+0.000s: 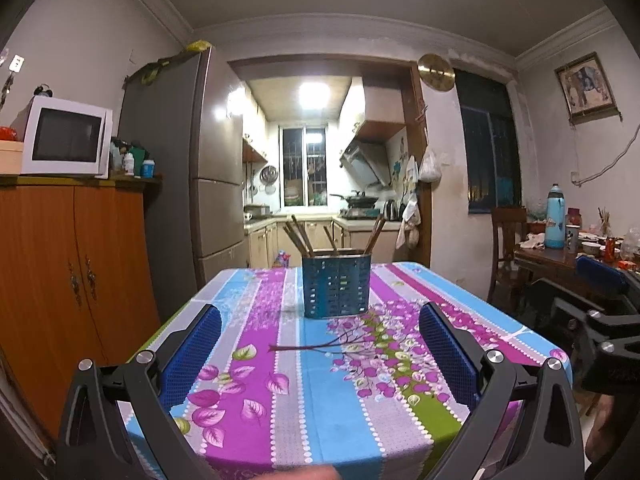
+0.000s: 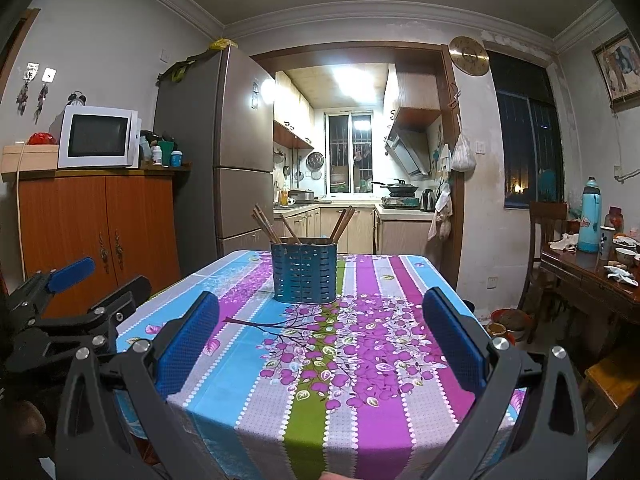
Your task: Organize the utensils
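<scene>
A blue perforated utensil holder [image 1: 336, 286] is seen standing upright on the far half of a table [image 1: 340, 420] covered with a striped floral cloth, and brown chopsticks [image 1: 301, 236] are held in it, leaning out to both sides. The left gripper [image 1: 320, 344] is held above the near edge with its blue-padded fingers [image 1: 192, 354] spread wide and nothing between them. The right gripper [image 2: 321, 338] is likewise spread apart and empty, well short of the holder.
</scene>
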